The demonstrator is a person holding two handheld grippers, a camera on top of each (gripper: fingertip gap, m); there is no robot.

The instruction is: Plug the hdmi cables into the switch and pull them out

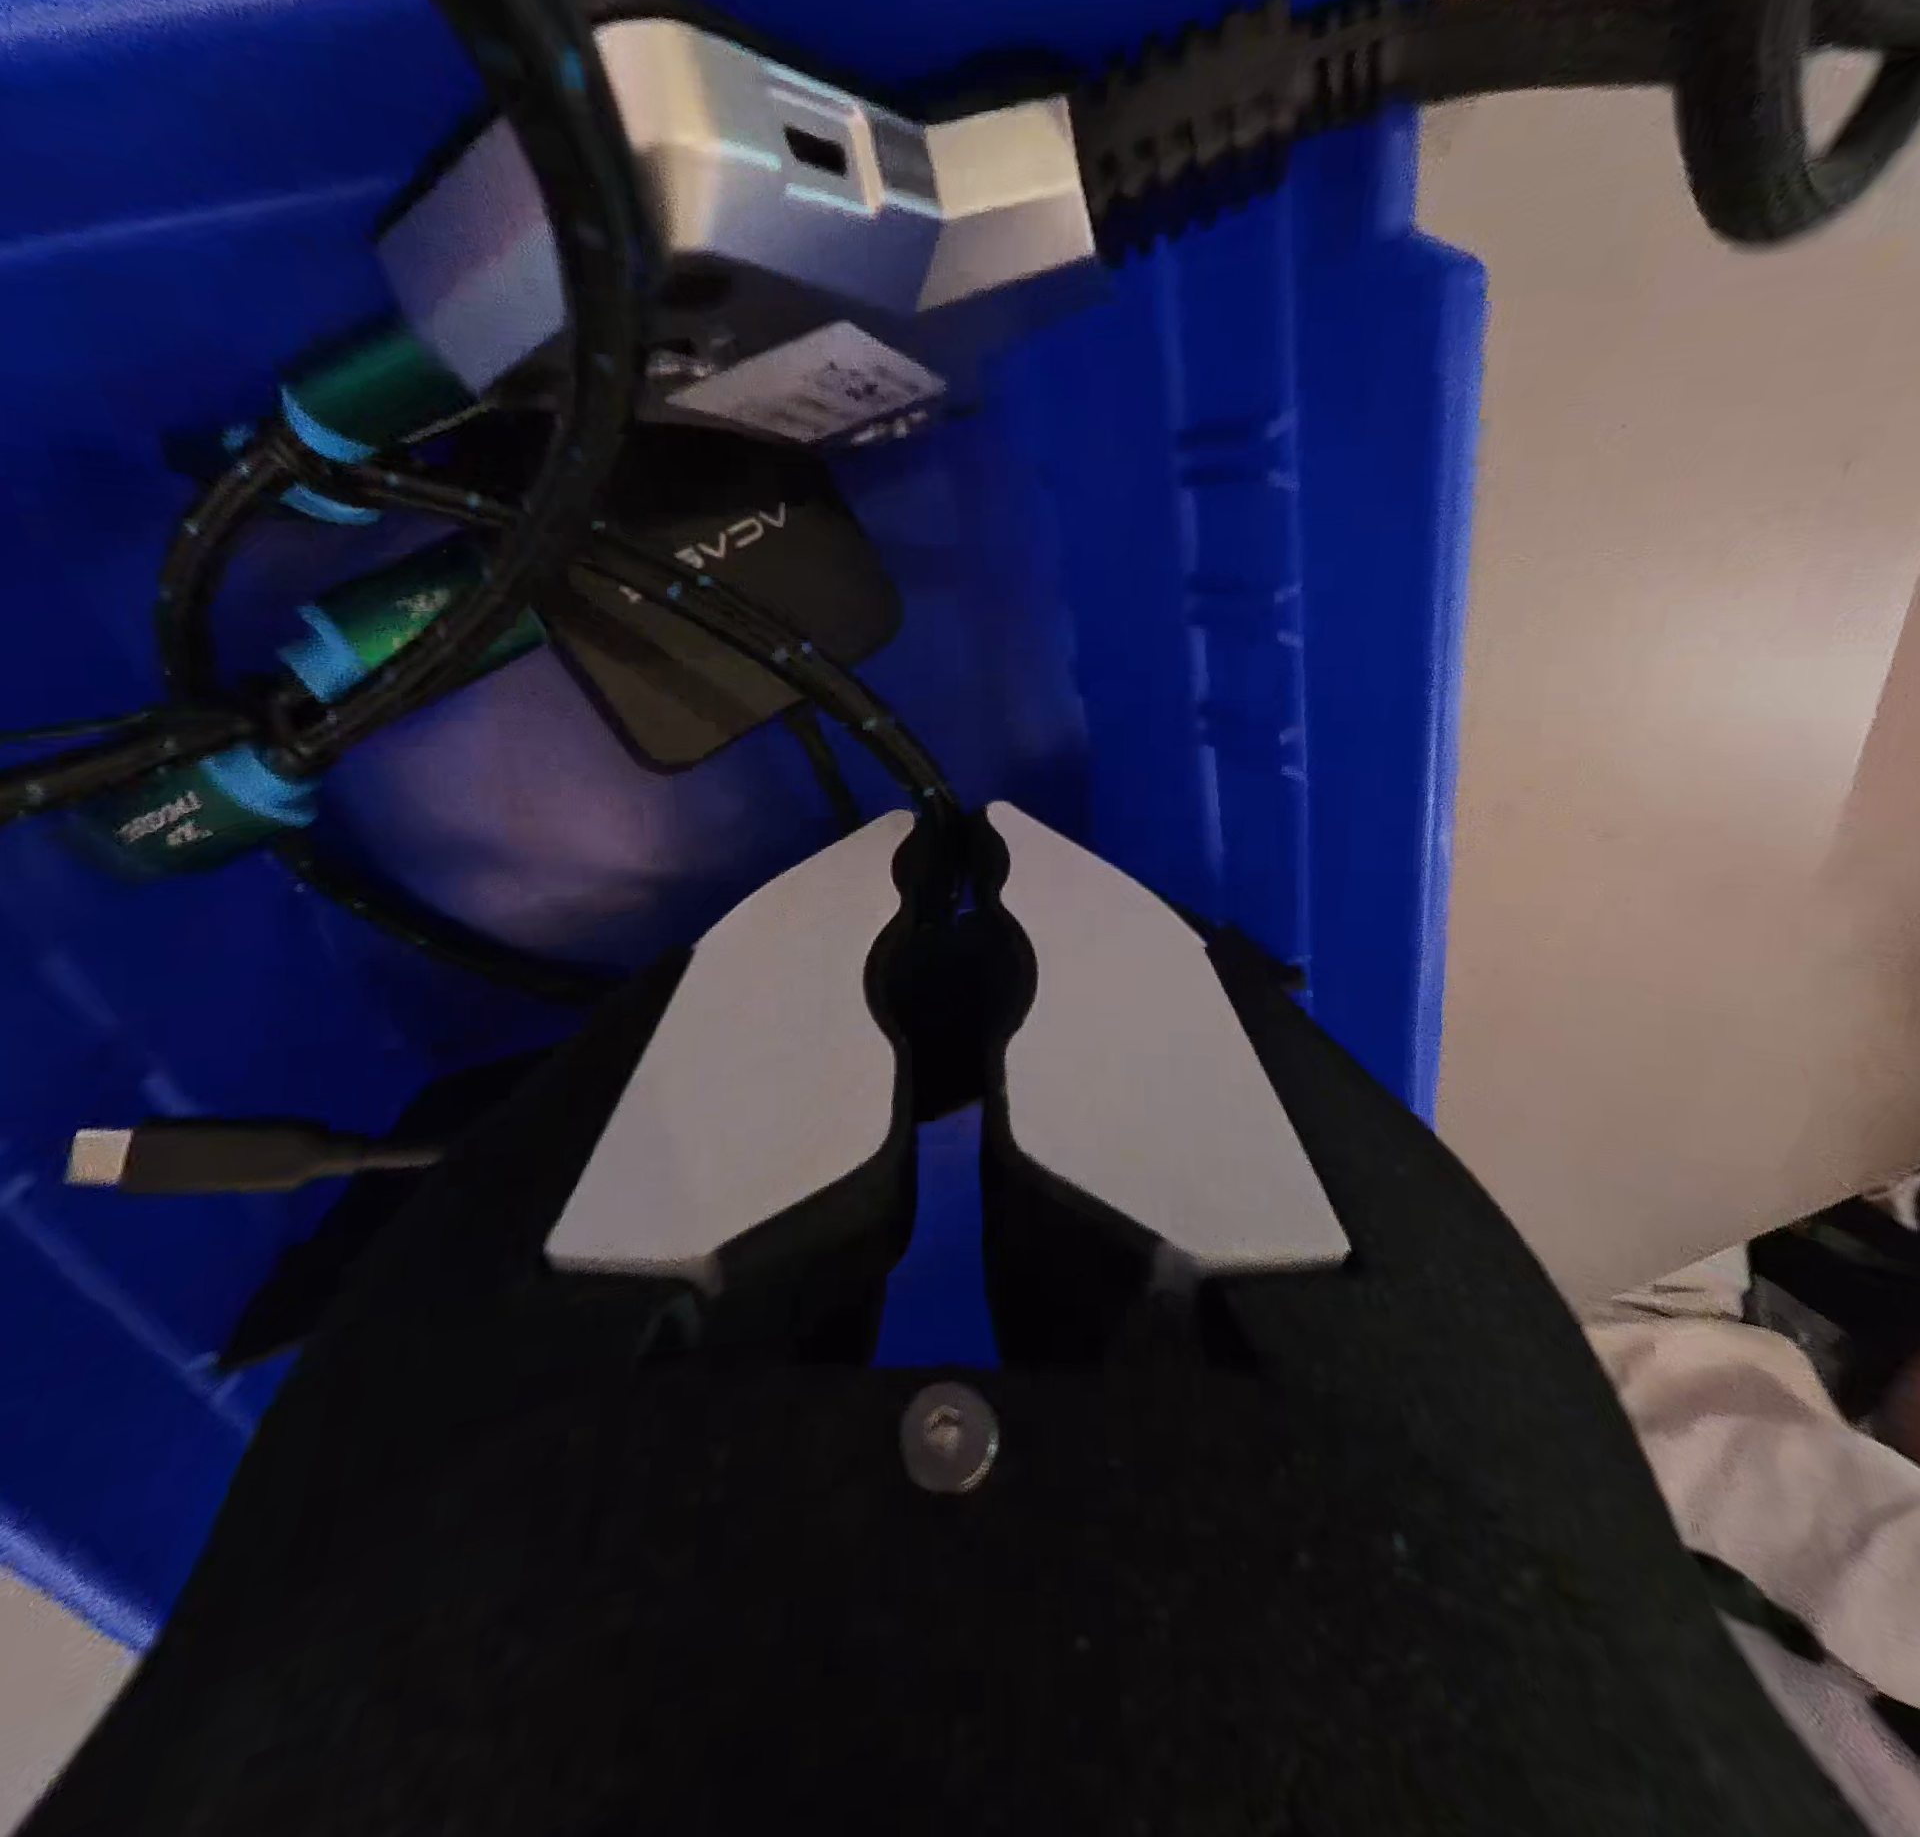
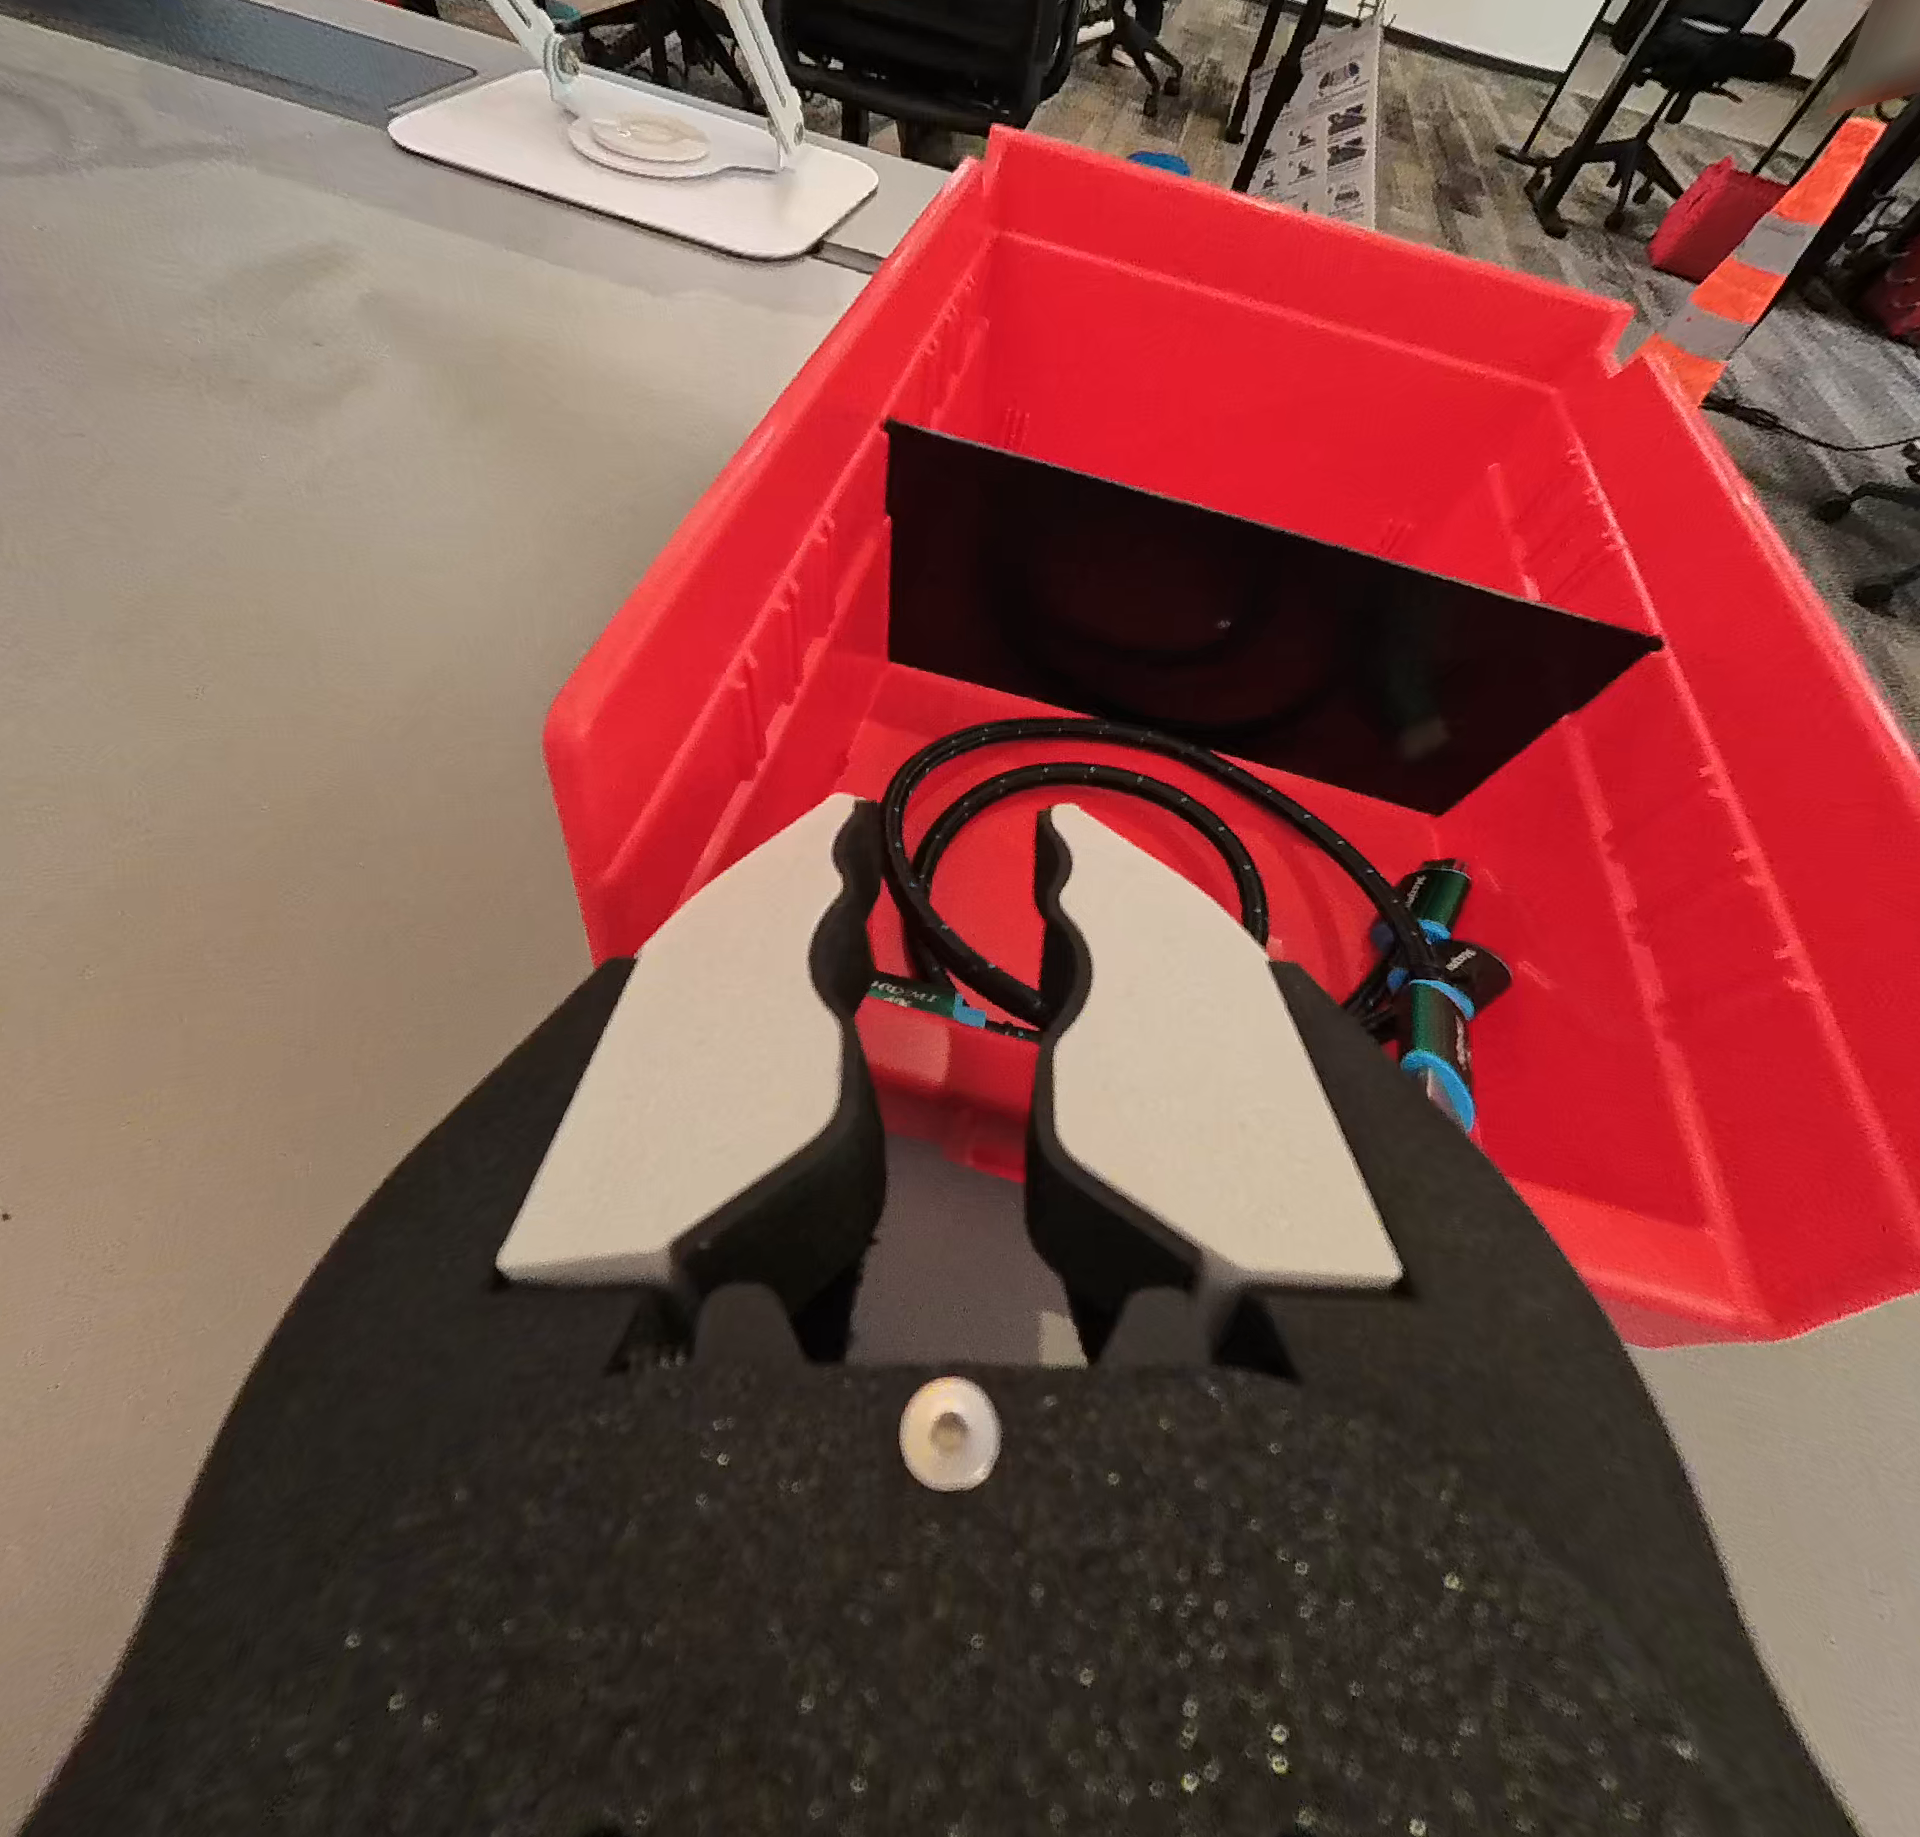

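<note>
A thin braided black cable (image 1: 727, 634) is pinched in the closed jaws of the left gripper (image 1: 951, 831) over the blue plastic bin (image 1: 1247, 644), where one silver-headed plug (image 1: 997, 177) is seated in the silver box-shaped switch (image 1: 727, 156), while the right gripper (image 2: 951, 831) is held with jaws open and empty above green-plugged braided HDMI cables (image 2: 1081, 779) left in the red plastic bin (image 2: 1247, 333), so more plugging and all unplugging seem left.

blue bin (image 1: 1195, 644) | red bin (image 2: 1247, 353) | black blue-flecked cable (image 2: 1101, 779) | green plug (image 2: 1439, 888)

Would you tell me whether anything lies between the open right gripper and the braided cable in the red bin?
Nothing visible does. The right gripper hangs open above the red bin, with the braided cable looping right under its tips; the black divider stands farther back.
</note>
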